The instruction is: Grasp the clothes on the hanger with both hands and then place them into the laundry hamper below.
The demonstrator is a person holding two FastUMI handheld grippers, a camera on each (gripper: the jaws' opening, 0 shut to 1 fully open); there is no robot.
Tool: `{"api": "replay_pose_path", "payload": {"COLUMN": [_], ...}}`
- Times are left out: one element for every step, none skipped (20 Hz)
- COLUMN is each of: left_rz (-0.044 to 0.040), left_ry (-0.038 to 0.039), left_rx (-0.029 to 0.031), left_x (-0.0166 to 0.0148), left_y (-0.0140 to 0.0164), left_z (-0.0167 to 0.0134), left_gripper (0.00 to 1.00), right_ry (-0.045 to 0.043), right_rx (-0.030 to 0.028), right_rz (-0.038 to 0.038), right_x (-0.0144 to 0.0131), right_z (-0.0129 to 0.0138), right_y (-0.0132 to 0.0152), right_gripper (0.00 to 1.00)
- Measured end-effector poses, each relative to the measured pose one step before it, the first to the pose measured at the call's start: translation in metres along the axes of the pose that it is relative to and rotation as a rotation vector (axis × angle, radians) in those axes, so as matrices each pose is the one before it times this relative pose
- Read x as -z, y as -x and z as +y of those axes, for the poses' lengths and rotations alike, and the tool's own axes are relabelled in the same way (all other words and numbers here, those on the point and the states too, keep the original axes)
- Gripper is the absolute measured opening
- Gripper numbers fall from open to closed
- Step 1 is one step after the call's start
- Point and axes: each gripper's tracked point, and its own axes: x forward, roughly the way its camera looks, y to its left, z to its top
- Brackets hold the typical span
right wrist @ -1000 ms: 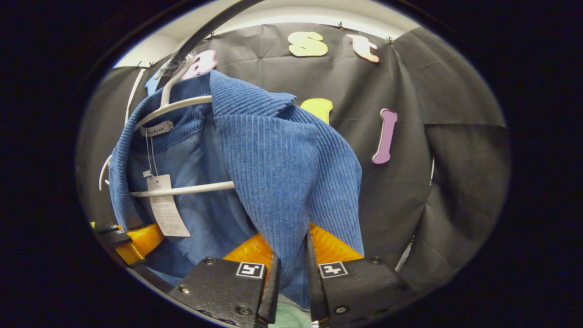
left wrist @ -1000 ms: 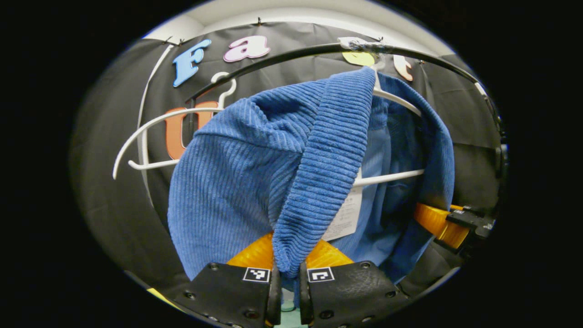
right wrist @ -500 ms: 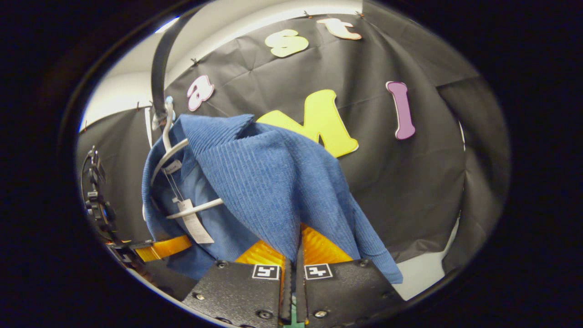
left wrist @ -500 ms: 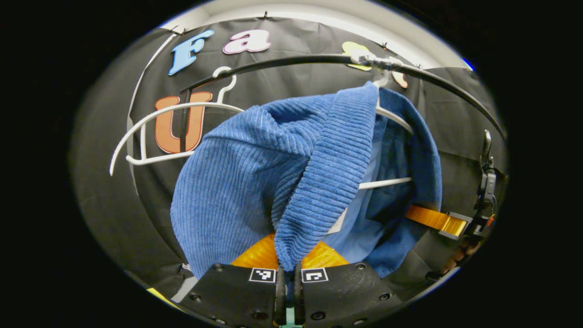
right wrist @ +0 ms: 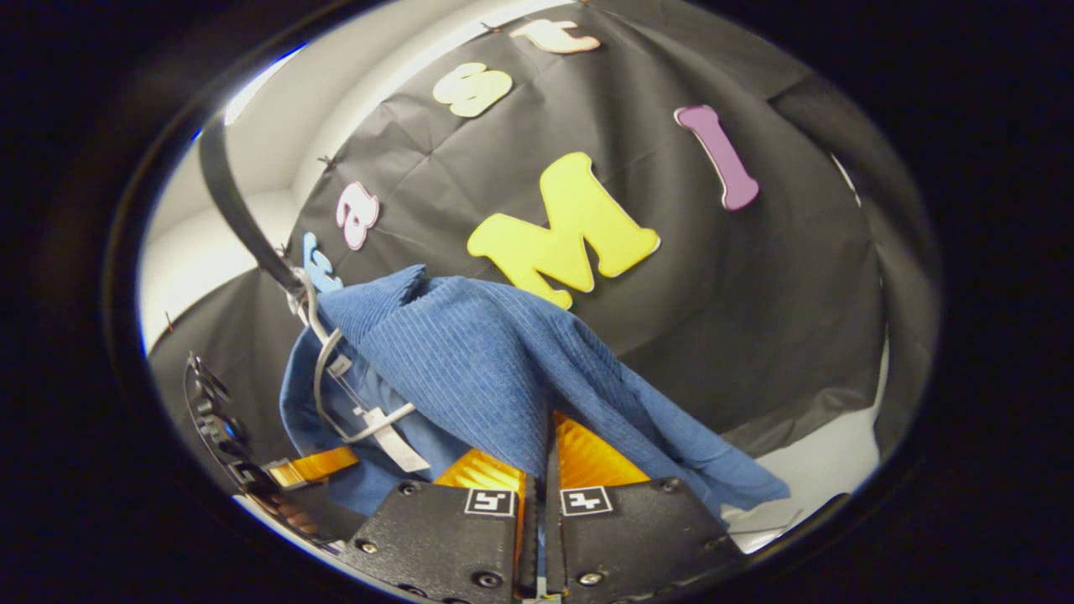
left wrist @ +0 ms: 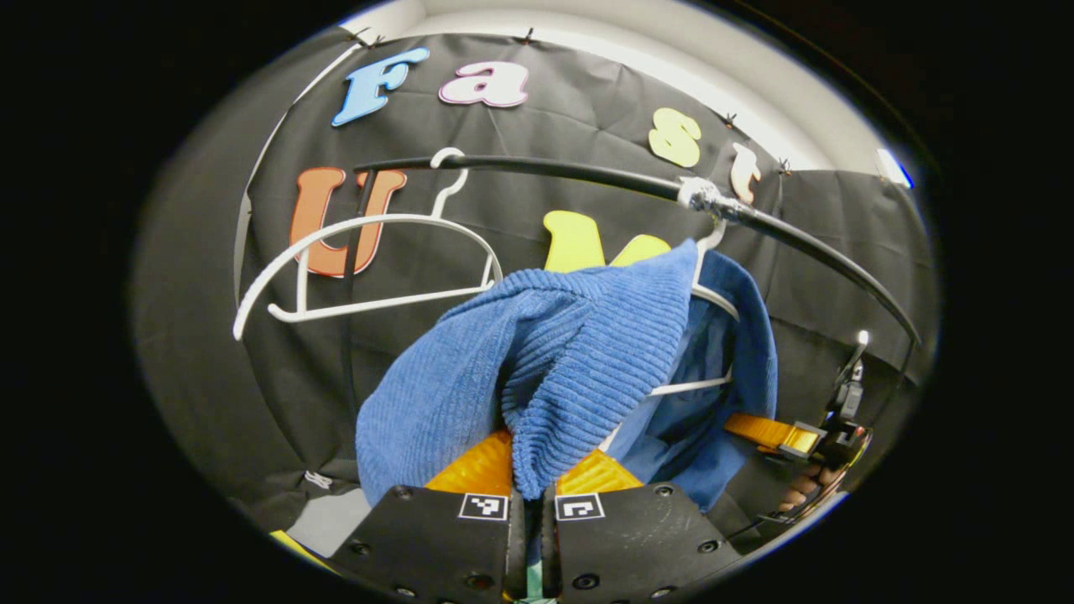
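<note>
A blue corduroy jacket (left wrist: 579,361) hangs on a white hanger (left wrist: 713,298) from a black rail (left wrist: 587,172). My left gripper (left wrist: 532,512) is shut on a fold of the jacket's front edge. In the right gripper view the same jacket (right wrist: 487,361) drapes over the hanger (right wrist: 323,377), and my right gripper (right wrist: 537,512) is shut on its other front edge. The right gripper (left wrist: 797,436) also shows far right in the left gripper view, held by a hand. The left gripper (right wrist: 310,466) shows at lower left in the right gripper view. A paper tag (right wrist: 394,436) dangles inside the jacket.
A second, bare white hanger (left wrist: 369,268) hangs on the rail to the left of the jacket. The black cloth wall (right wrist: 755,319) stands close behind. A pale floor or wall patch (right wrist: 831,453) shows low on the right.
Both grippers went from nearly closed to fully shut on the jacket and pulled back and down; the jacket bunched and stretched away from the hanger, and the rail appears farther off.
</note>
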Motion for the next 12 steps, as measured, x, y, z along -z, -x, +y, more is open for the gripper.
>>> {"api": "replay_pose_path", "payload": {"left_rz": [0.00115,-0.00145,0.00154,0.00065,-0.00697,0.00056,0.00291,-0.01141,-0.00569,-0.01024,-0.00401,-0.00065], "left_ry": [0.01403,0.00875,0.00492,-0.00005,0.00303,-0.00033,-0.00188,-0.00335,0.00342,0.00778,0.00803,-0.00181], "left_rx": [0.0081,0.00611,0.00433,0.01646,-0.0066,-0.00455,0.00104,-0.00314,0.00304,0.00772,0.00273,0.00025], "left_x": [-0.0037,-0.00413,-0.00432,-0.00464,-0.00683,-0.00574,-0.00481,-0.00823,-0.009,-0.0092,-0.00623,-0.00674], "left_y": [0.00148,0.00262,0.00254,0.00261,-0.00331,0.00374,0.0028,0.00212,0.00216,0.00362,0.00205,0.00052], "left_z": [0.00029,0.00109,0.00243,-0.00141,0.00338,0.00277,0.00237,0.00261,0.00316,0.00211,0.0034,0.00451], "left_gripper": [0.07,0.07,0.07,0.07,0.07,0.07,0.02,0.07,0.07,0.07,0.02,0.02], "right_ry": [-0.01654,-0.00925,-0.01276,-0.01494,-0.02163,-0.02478,-0.02856,-0.03081,-0.02035,-0.00864,-0.01011,-0.00853], "right_rx": [-0.01208,-0.01851,-0.01748,-0.01702,-0.02943,-0.0213,-0.01091,-0.01205,-0.01084,-0.0043,-0.00926,-0.00519], "right_rz": [0.00372,0.00402,-0.00536,-0.01005,-0.02014,-0.02615,-0.02462,-0.01739,-0.0078,-0.00775,-0.00213,-0.00339], "right_x": [-0.00531,-0.00553,-0.00773,-0.00872,-0.01171,-0.01084,-0.01219,-0.0081,-0.00388,-0.00324,-0.00317,-0.00254], "right_z": [-0.00127,0.00115,0.00217,0.00008,0.00318,0.00212,-0.00109,-0.00048,0.00018,-0.00062,0.00108,0.00073], "right_y": [-0.00281,0.00045,0.00327,0.003,0.00286,0.00181,-0.00105,-0.00129,-0.00249,-0.00227,-0.00298,-0.00272], "right_gripper": [0.07,0.07,0.07,0.07,0.07,0.06,0.06,0.06,0.06,0.06,0.06,0.06]}}
